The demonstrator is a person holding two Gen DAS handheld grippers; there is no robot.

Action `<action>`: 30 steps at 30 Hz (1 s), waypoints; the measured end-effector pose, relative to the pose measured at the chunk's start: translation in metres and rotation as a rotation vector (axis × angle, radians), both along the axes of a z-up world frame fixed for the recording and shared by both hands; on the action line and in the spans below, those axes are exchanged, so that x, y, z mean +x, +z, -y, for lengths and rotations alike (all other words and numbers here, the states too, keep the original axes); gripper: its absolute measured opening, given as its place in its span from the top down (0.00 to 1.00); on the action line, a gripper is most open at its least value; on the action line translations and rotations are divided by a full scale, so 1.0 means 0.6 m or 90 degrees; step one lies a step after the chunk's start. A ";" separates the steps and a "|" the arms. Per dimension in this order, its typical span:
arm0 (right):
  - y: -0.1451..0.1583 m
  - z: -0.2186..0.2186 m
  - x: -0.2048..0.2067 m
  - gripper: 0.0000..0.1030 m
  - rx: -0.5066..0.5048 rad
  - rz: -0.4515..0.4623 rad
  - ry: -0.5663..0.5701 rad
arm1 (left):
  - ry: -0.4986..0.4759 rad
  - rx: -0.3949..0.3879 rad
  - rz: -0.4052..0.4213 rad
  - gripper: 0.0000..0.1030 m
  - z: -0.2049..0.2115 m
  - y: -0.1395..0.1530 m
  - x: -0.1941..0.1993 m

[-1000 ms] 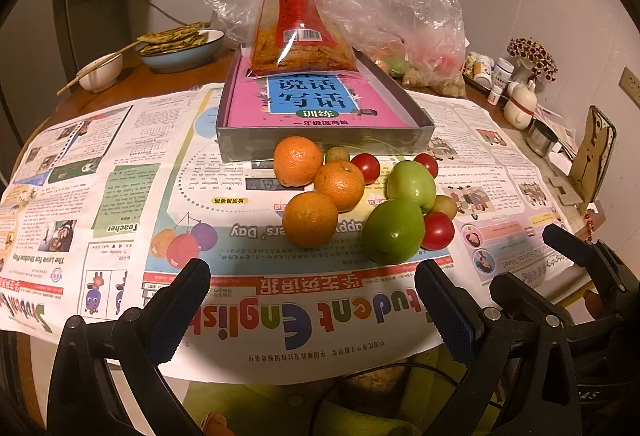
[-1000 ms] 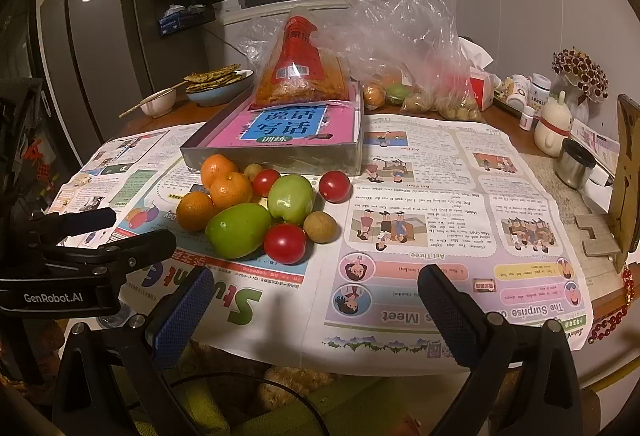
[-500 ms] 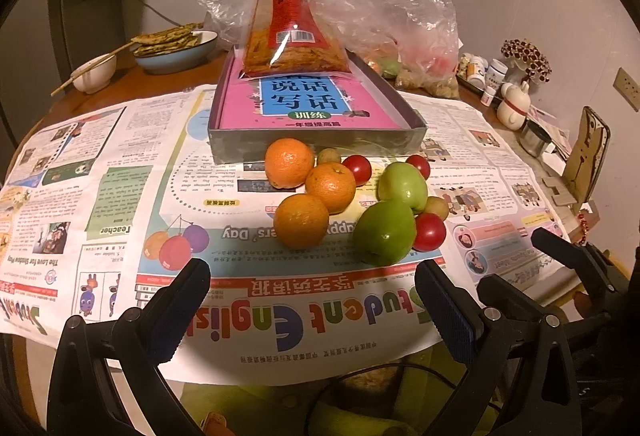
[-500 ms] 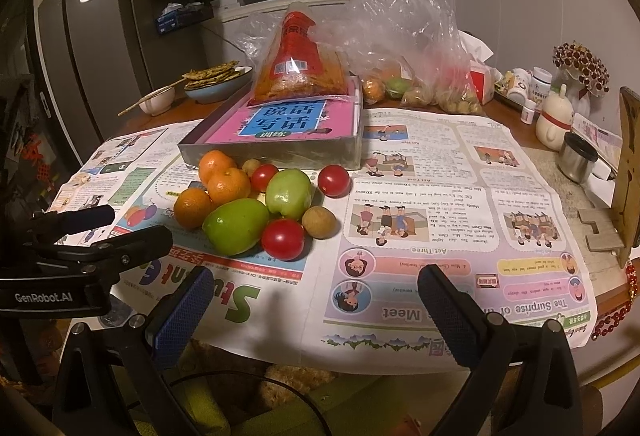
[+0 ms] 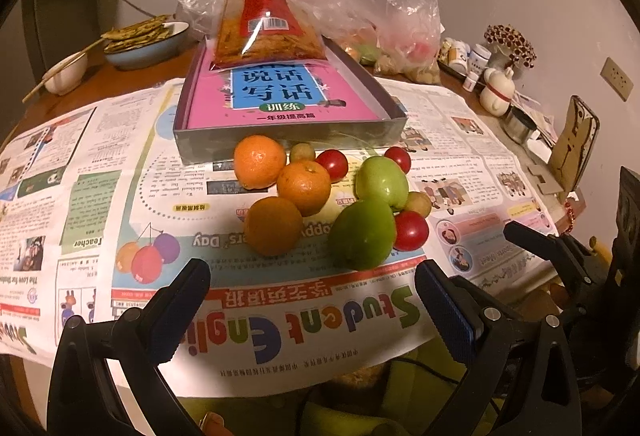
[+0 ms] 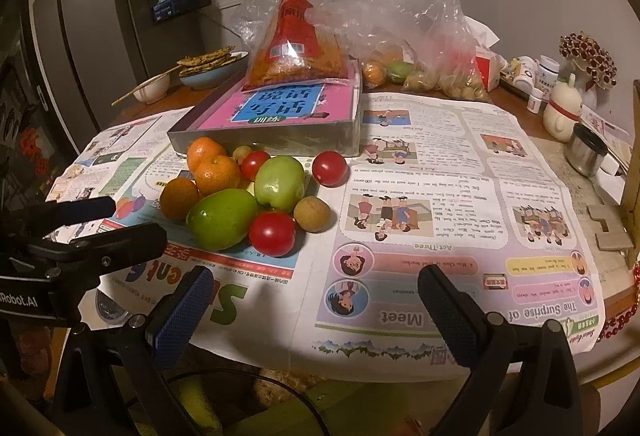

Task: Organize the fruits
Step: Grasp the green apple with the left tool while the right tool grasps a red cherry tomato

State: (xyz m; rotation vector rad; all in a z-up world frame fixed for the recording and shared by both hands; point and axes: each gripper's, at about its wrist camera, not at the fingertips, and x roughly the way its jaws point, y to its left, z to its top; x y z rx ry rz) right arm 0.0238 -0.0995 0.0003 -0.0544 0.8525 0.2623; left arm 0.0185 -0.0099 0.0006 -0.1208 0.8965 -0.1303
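Orange first, at the left of the pile: three oranges [image 5: 273, 226] sit clustered on the newspaper [image 5: 80, 196], touching one another, just in front of the shallow grey box [image 5: 288, 138] that holds a pink workbook. Right of them we note two green fruits [image 5: 362, 234], touching; the nearer one is egg-shaped, and we judge its long axis to run from near-left to far-right, narrow end pointing toward the box. Red tomatoes [image 5: 410, 230] and small brownish fruits [image 6: 312, 214] fill the gaps and the right edge; one tomato [image 6: 329, 168] lies slightly apart.

Our left gripper [image 5: 312, 300] hangs over the near table edge with its jaws spread wide, holding nothing, roughly facing the nearest orange. Our right gripper [image 6: 312, 306] is likewise wide apart and empty, further right, facing bare newspaper beside the pile.

Step in hand, as we judge it: approach for a first pick. Best practice: take an outer fruit, not a middle one, so neighbours do not roll. For the elongated green fruit, close across the short width, not along its length. Round fruits roll easily; lower squarely and close gently.
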 end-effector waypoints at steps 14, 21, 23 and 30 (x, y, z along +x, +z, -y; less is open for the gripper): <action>-0.014 -0.017 0.026 0.00 0.002 -0.014 0.046 | -0.043 -0.021 -0.028 0.05 0.011 -0.007 0.027; -0.023 -0.025 0.038 0.28 0.017 -0.038 0.084 | -0.083 -0.046 -0.048 0.33 0.020 -0.011 0.041; -0.026 -0.027 0.040 0.37 0.019 -0.041 0.092 | -0.093 -0.043 -0.055 0.36 0.025 -0.015 0.046; -0.031 -0.036 0.048 0.56 0.015 -0.036 0.117 | -0.124 -0.019 -0.070 0.44 0.040 -0.022 0.065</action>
